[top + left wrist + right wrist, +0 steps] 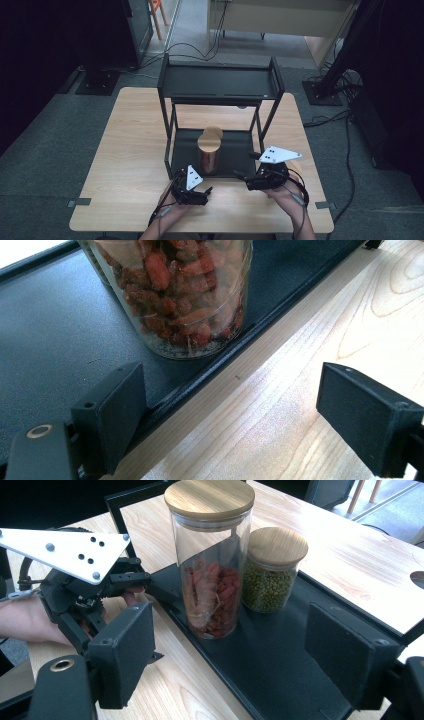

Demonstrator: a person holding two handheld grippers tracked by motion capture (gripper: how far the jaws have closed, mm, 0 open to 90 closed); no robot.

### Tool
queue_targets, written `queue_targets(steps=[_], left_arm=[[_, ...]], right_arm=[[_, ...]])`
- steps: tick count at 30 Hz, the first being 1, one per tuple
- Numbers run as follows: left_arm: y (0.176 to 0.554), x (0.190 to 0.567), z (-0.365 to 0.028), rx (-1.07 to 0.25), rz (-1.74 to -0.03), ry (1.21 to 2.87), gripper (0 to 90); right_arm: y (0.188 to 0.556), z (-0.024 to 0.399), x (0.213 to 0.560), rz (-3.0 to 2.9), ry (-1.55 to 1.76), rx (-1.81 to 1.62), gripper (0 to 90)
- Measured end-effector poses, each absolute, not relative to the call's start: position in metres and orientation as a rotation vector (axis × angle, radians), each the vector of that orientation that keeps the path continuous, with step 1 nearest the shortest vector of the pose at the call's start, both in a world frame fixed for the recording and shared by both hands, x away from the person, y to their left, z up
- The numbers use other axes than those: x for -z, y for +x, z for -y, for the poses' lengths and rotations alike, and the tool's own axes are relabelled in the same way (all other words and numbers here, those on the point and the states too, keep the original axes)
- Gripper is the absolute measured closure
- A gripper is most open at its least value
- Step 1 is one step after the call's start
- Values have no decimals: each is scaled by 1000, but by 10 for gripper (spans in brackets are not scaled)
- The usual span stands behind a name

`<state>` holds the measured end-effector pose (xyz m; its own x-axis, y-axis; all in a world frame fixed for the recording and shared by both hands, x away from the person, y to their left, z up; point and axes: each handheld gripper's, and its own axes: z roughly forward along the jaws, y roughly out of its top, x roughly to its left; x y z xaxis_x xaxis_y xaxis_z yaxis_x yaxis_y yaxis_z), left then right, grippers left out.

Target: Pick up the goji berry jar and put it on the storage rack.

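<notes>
Both the left gripper point(202, 192) and right gripper point(245, 180) are spread, holding nothing. A bump could tip the tall glass jar of red berries point(211, 560) into the short glass jar of green beans point(272, 572).

Light wooden table point(130, 150) at the centre of the frame, grey carpeted floor point(45, 150) around it, black cables point(200, 47) trailing at the top, pale cabinet point(280, 17) upper right, dark stand base point(97, 82) upper left, edges lay in shadow.

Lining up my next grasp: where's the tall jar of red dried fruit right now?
The tall jar stands at the front edge of the rack's lower shelf, touching or nearly touching the shorter green-bean jar behind it, ahead of both grippers.
</notes>
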<state>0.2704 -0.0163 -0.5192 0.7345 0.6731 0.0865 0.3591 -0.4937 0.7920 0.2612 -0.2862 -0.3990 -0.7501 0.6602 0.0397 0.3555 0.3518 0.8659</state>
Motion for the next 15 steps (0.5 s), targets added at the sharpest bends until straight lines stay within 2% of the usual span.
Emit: queue_targets(steps=[15], left_arm=[[270, 519, 16, -498, -776, 2130, 128]], right_arm=[[257, 300, 392, -2313, 880, -1354, 202]])
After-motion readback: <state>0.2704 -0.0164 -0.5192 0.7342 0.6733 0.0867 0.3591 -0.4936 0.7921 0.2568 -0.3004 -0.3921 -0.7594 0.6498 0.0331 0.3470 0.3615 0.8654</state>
